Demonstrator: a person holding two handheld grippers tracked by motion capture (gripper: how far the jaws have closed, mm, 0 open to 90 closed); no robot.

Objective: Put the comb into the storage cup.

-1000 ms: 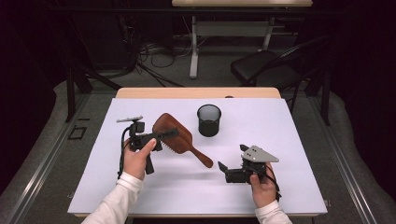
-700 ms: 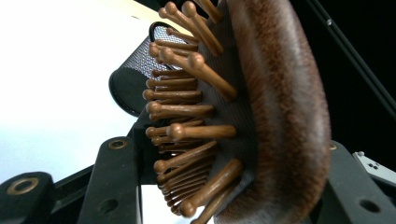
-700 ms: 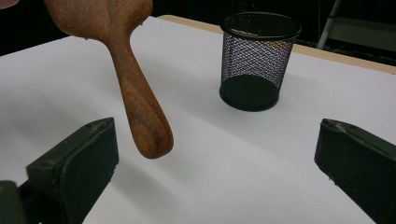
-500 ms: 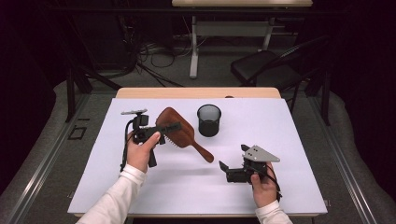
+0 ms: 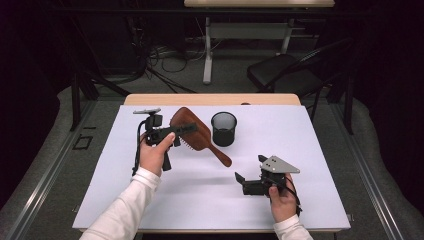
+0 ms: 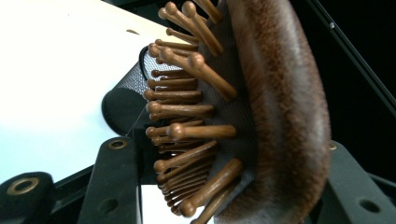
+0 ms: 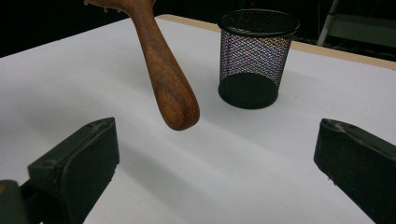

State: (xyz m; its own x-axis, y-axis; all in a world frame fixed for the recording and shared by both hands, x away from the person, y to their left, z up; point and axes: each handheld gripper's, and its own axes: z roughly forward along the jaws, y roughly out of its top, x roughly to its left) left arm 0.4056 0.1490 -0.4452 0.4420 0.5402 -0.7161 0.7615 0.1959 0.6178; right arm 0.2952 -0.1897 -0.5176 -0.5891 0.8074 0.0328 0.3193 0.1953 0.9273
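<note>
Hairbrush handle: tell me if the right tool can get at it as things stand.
Probably yes. The right tool is open, the hairbrush handle hangs free just ahead of it above bare table, and the mesh cup stands behind, off that path.

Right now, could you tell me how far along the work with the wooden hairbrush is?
Done: the left tongs are shut on the hairbrush head, and its handle hangs clear of the table. In hand: carrying it beside the mesh cup. Left: probably setting it in the cup; the right tongs wait open.

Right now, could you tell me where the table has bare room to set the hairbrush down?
The white sheet is bare between the two hands, and along its right side beyond the mesh cup. It is crowded around the cup, where the hairbrush hangs in the left gripper.
</note>
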